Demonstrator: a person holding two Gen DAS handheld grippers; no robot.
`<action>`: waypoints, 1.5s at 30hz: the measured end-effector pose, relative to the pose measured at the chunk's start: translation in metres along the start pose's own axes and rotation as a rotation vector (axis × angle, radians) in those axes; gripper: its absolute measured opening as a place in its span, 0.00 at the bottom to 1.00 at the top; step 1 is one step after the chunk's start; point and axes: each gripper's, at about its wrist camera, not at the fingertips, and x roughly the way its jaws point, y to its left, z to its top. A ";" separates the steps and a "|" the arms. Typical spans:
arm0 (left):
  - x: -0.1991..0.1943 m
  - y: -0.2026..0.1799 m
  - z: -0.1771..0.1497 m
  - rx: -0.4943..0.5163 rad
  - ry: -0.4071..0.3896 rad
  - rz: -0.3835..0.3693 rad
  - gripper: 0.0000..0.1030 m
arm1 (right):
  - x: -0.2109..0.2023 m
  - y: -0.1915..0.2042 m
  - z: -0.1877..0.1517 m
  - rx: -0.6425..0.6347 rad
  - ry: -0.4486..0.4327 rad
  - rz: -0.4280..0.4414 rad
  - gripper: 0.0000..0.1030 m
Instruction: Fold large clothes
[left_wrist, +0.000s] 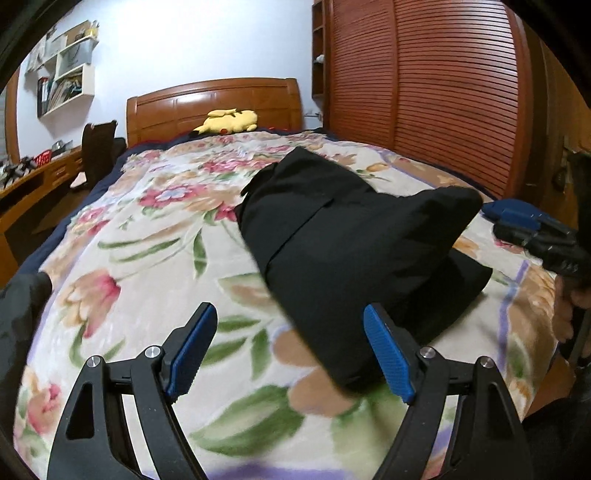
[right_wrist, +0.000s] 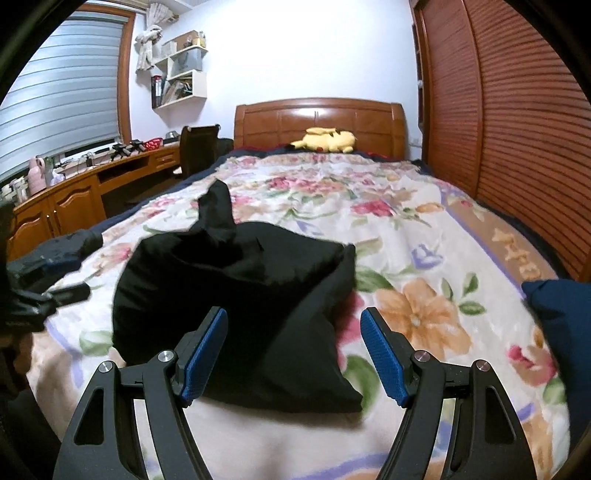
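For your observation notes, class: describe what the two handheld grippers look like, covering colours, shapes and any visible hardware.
Both match. The left gripper has two black, curved arms with triangular cut-outs and round silver screws at the joints. Its fingers carry flat blue pads with a fine ribbed texture. The right gripper has the same black frame, silver screws and blue pads. No cables show.

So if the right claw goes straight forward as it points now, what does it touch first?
Most likely the black garment: the open right claw points at its near corner, lying on the floral blanket. Depth is unclear, so the gap is uncertain.
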 end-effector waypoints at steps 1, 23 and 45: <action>0.001 0.002 -0.002 -0.005 0.001 -0.001 0.80 | -0.002 0.002 0.001 -0.006 -0.008 0.001 0.74; 0.009 0.029 -0.027 -0.044 0.029 0.012 0.80 | 0.053 0.054 0.042 -0.122 0.070 0.103 0.74; 0.004 0.032 -0.029 -0.041 0.031 0.008 0.80 | 0.056 0.075 0.061 -0.261 0.111 0.093 0.12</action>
